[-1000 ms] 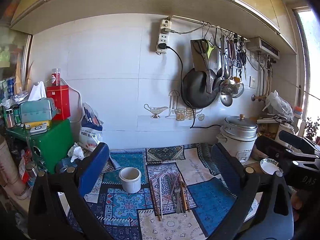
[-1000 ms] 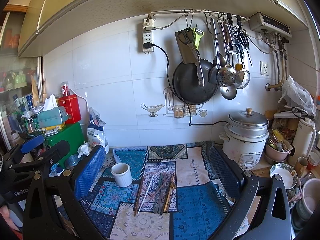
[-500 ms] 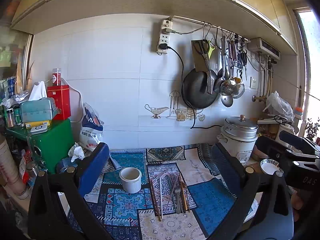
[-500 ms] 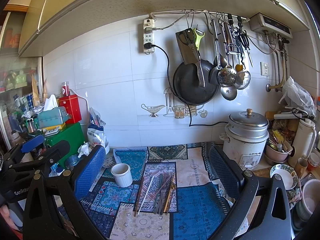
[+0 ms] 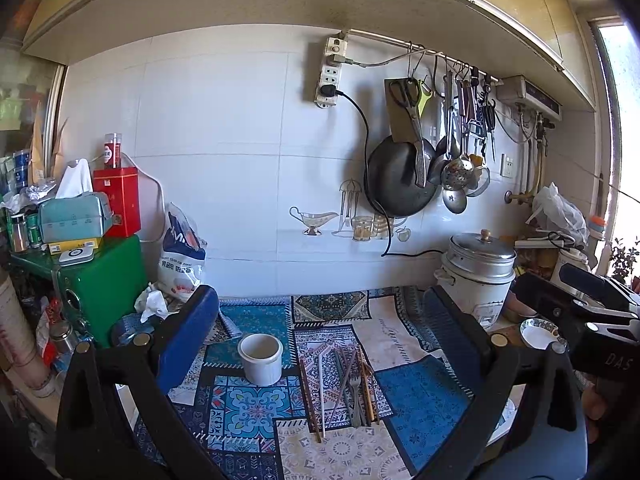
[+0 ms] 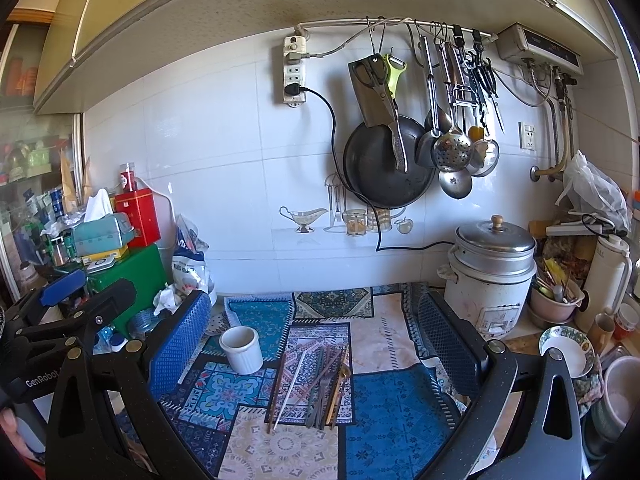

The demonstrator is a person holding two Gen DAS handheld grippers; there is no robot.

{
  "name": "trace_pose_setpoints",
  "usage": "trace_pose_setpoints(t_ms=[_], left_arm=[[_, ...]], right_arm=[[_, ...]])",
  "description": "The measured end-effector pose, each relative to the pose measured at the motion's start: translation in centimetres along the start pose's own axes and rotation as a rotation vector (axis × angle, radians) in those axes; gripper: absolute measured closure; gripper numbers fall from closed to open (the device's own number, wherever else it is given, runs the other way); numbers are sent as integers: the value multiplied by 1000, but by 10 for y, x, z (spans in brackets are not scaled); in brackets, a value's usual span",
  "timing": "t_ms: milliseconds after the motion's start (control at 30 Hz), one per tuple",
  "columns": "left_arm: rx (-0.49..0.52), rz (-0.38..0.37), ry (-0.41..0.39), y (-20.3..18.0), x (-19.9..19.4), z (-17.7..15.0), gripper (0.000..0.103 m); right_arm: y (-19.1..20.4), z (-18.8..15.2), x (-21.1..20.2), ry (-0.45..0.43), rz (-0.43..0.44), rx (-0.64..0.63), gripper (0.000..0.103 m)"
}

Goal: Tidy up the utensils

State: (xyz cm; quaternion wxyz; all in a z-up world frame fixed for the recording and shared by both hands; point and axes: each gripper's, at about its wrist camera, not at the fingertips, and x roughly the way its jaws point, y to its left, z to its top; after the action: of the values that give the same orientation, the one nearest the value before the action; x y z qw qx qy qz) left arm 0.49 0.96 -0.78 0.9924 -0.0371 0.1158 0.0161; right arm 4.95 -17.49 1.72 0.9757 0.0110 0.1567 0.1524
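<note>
Evidently the sorting has not begun: nothing is held. The left gripper [image 5: 316,344] hovers above the counter with its blue-padded fingers [image 5: 188,332] spread wide, and the right gripper [image 6: 316,340] hangs likewise, jaws wide apart and empty.

The task's things lie on the patchwork patterned cloth [image 5: 424,400] that covers the counter. A loose bundle of utensils [image 5: 344,384] (brown wooden chopsticks, a white stick, grey metal forks and a gold-toned piece) rests side by side, handles pointing toward six o'clock in the left wrist view. The small white ribbed ceramic cup [image 5: 261,358] stands upright just beside them at about nine o'clock of the bundle, apart from it and seemingly empty. In the right wrist view the same utensils [image 6: 316,388] lie at five o'clock of the cup [image 6: 241,349].

The step in hand looks like the approach to a first pick. The next move probably calls for lowering one gripper over a single piece at the bundle's edge, closing across its thin shaft, then lifting it and standing it in the cup. Pieces overlap, so a low, narrow pinch would be needed to avoid dragging neighbours.
</note>
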Motion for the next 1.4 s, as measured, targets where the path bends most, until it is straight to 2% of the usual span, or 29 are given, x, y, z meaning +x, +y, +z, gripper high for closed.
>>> trace_pose_setpoints(t_ms=[400, 700, 867, 1100, 1300, 1400], left_arm=[[-5, 8, 33, 2, 21, -3, 0], [-24, 38, 161, 12, 71, -26, 0], [-21, 60, 269, 11, 114, -50, 0], [-5, 71, 489, 9, 195, -101, 1], [6, 93, 683, 9, 261, -152, 14], [6, 115, 760, 12, 288, -174, 22]], right_arm=[[-7, -5, 18, 39, -22, -7, 0], [-26, -31, 71, 180, -74, -21, 0], [-39, -59, 116, 320, -92, -39, 0], [-64, -99, 178, 513, -105, -65, 0], [-84, -125, 227, 643, -102, -77, 3], [-90, -135, 253, 694, -76, -78, 8]])
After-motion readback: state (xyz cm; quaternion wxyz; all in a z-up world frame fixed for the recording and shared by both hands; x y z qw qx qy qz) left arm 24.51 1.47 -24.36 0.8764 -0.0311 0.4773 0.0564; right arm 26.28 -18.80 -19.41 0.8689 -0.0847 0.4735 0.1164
